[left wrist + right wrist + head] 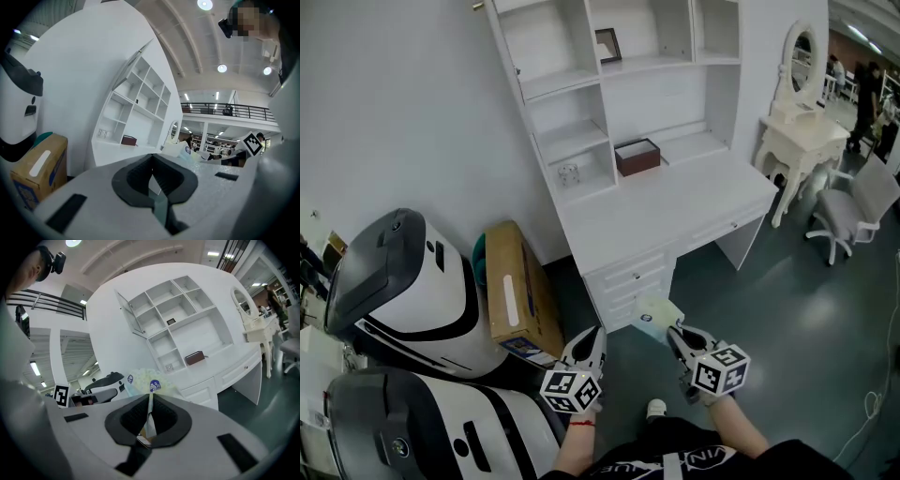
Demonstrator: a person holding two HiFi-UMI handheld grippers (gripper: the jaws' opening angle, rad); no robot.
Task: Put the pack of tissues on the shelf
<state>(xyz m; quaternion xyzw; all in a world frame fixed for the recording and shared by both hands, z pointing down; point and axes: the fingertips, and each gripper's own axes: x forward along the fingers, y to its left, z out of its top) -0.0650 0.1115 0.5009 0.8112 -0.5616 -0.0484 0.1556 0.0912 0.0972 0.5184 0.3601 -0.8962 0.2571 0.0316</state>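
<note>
Tissues, in a soft pale-green plastic pack of tissues [657, 313] with round blue marks, are in the air above the dark green floor [787, 309]. The pack is at about 6 o'clock from the white wooden desk [675, 202] and apart from it. The right gripper [675, 331] has its jaws pressed together on the thin edge of the pack, and the body of the pack stands out beyond the jaw tips toward 11 o'clock. The left gripper [593, 336] is near it at 9 o'clock; its jaws meet at the tips and nothing is between them. At 12 o'clock from both grippers stands the white open shelf unit [572, 141] on the back of the desk. A dark brown rectangular box [637, 157] sits in the lower middle opening of this unit. A brown cardboard box [521, 291] stands on the floor at 10 o'clock from the left gripper, beside large white and black machines [403, 281].
</note>
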